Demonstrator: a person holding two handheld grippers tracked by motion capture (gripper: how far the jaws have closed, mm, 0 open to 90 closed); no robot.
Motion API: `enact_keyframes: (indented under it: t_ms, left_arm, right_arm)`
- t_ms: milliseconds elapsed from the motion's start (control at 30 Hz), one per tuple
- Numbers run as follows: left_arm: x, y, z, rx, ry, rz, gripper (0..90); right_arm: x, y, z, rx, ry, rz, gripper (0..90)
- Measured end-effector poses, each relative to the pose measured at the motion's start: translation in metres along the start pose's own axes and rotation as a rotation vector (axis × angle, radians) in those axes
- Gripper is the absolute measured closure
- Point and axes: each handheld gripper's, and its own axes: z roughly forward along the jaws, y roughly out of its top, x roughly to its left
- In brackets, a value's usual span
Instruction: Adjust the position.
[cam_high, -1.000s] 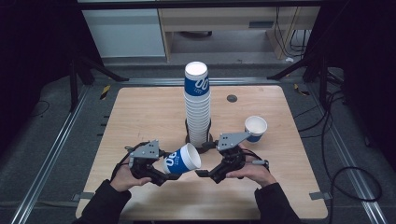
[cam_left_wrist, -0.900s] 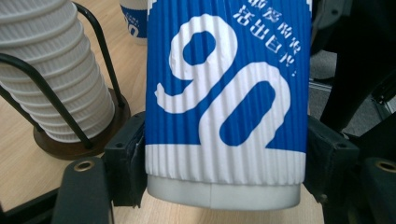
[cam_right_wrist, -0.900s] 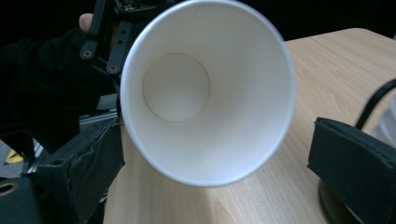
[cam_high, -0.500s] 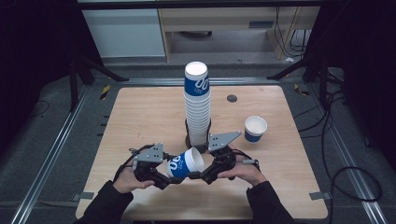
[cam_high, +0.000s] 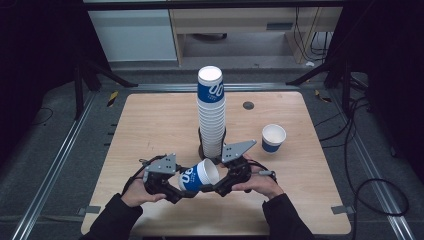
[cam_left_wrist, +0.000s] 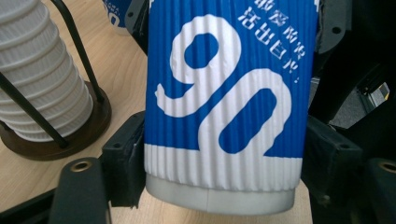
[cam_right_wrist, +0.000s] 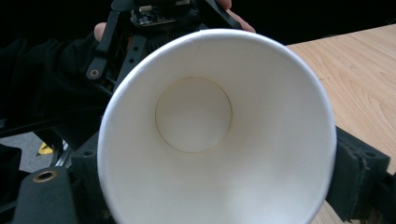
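Note:
A blue-and-white paper cup (cam_high: 197, 176) lies on its side just above the table's front middle, held between both hands. My left gripper (cam_high: 181, 189) is around its base. In the left gripper view the pads (cam_left_wrist: 123, 158) rest against the cup (cam_left_wrist: 224, 116) on both sides, though these jaws have just been opening a little. My right gripper (cam_high: 213, 185) is at the cup's mouth. Its jaws have just been closing, and in the right gripper view the pads (cam_right_wrist: 359, 170) touch the white rim (cam_right_wrist: 140, 79) on either side.
A tall stack of matching cups (cam_high: 211, 115) stands in a wire holder on a dark round base at the table's centre, just behind the hands. One cup (cam_high: 273, 137) stands upright at the right. A small dark disc (cam_high: 248, 105) lies farther back.
The right gripper has come in from the right and its jaws have drawn in around the cup's rim. The left gripper and the cup have hardly shifted.

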Motion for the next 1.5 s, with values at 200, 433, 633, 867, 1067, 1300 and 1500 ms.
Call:
enact_keyframes:
  t_ms: [200, 433, 633, 867, 1067, 1300, 1500]
  left_arm:
    - [0.003, -0.001, 0.0, 0.066, 0.022, -0.022, 16.9]
    - [0.004, -0.004, 0.007, 0.157, 0.025, -0.016, 16.7]
    - [0.002, -0.006, 0.017, 0.219, 0.007, 0.002, 19.0]
    - [0.002, -0.006, 0.017, 0.213, 0.002, 0.0, 26.6]
    - [0.004, -0.007, 0.015, 0.183, 0.017, -0.008, 26.7]
    - [0.011, -0.009, 0.005, 0.109, 0.049, -0.052, 26.8]
    - [0.012, -0.006, -0.004, 0.023, 0.087, -0.069, 26.7]
  right_arm:
    - [0.0, 0.005, -0.001, 0.089, -0.036, -0.045, 15.4]
    - [0.0, 0.012, 0.01, 0.203, -0.044, -0.094, 15.3]
    - [0.002, 0.013, 0.024, 0.273, -0.028, -0.126, 15.2]
    - [0.003, 0.017, 0.03, 0.296, -0.005, -0.139, 15.0]
    - [0.003, 0.019, 0.027, 0.251, -0.036, -0.144, 9.5]
    - [0.001, 0.023, 0.005, 0.143, -0.095, -0.109, 7.1]
    - [0.0, 0.019, -0.019, 0.018, -0.177, -0.06, 6.4]
